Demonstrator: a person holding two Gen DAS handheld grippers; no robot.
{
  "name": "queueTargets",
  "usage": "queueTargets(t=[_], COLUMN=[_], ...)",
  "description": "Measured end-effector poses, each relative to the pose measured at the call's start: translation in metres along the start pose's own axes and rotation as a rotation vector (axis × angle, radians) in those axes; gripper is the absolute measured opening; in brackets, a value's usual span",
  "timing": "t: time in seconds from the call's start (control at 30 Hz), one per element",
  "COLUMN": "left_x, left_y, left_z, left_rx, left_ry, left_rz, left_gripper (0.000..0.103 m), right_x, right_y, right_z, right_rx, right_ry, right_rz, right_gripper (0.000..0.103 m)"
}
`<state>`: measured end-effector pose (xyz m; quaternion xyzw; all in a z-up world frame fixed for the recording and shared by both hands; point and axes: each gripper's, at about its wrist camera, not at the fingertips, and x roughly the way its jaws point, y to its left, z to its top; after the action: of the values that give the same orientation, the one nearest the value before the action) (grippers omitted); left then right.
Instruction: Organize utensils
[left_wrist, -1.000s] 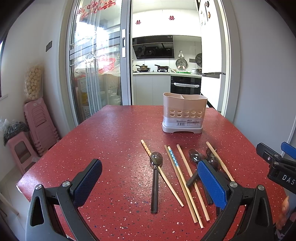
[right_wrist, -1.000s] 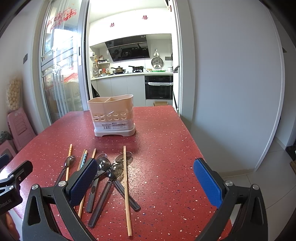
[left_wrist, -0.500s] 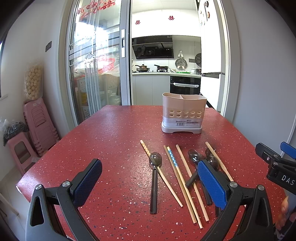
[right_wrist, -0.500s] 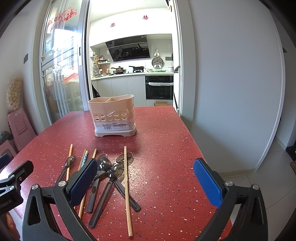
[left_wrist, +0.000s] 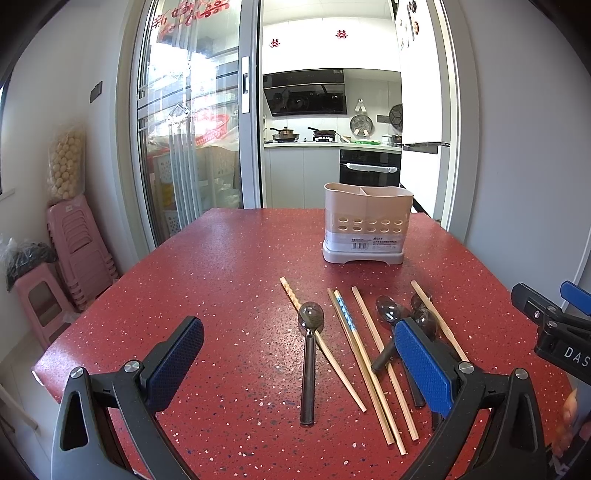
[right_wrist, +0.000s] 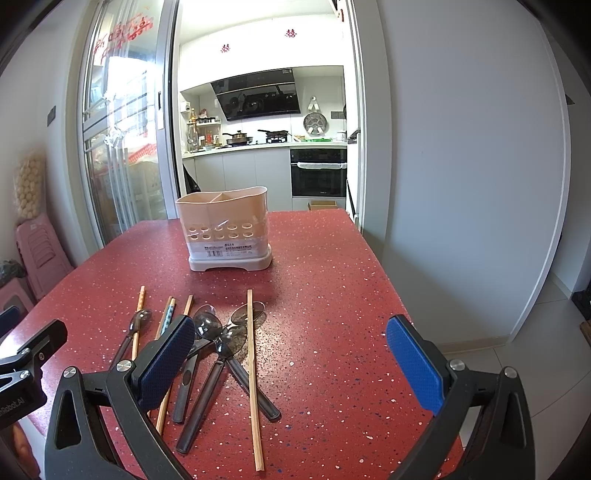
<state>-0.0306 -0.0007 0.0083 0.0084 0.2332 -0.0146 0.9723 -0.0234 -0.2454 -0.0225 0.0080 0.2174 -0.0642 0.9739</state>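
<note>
Across the lower middle of the left wrist view, the utensils lie loose on the red table (left_wrist: 229, 280): five chopsticks (left_wrist: 364, 363) fanned out with their tips toward the bottom of the frame, and four dark spoons. One spoon (left_wrist: 309, 354) lies apart at centre, its bowl resting over the leftmost chopstick. The other three spoons (left_wrist: 388, 314) sit in a crossed cluster at right, partly hidden behind the blue right-hand pad.

Above them, right of centre, stands the beige holder (left_wrist: 367, 225), upright on its pale base, a divider splitting its top into two compartments; nothing shows above its rim. It is well apart from the utensils.

The left gripper (left_wrist: 299, 354) fills the bottom of its own frame, fingers spread wide and released, holding nothing; whether they touch the table I cannot tell. At the right edge of that frame part of the right gripper (left_wrist: 554, 325) shows.

From the right wrist view, the right gripper (right_wrist: 290, 358) is likewise spread wide and empty at the bottom of the frame. Its left pad (right_wrist: 166, 362) overlaps the chopsticks (right_wrist: 253, 373) and the spoon cluster (right_wrist: 214, 354) in the picture; the holder (right_wrist: 227, 232) stands at upper centre. The left gripper (right_wrist: 26, 365) shows at the left edge
</note>
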Motion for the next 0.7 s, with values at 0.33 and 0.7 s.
queueTargets(t=[0.33,0.7], left_x=[0.023,0.101], left_y=[0.01,0.033], left_z=[0.004,0.0], left_rx=[0.008,0.01], left_ry=[0.097,0.42], left_rz=[-0.013,-0.038], left_gripper=[0.103,0.103], right_x=[0.019,0.098], right_y=[-0.002,-0.017], right_z=[0.009,0.03], right_rx=[-0.027,0.061], right_ry=[0.071,0.428], right_rz=[0.049,0.247], right_gripper=[0.103,0.102])
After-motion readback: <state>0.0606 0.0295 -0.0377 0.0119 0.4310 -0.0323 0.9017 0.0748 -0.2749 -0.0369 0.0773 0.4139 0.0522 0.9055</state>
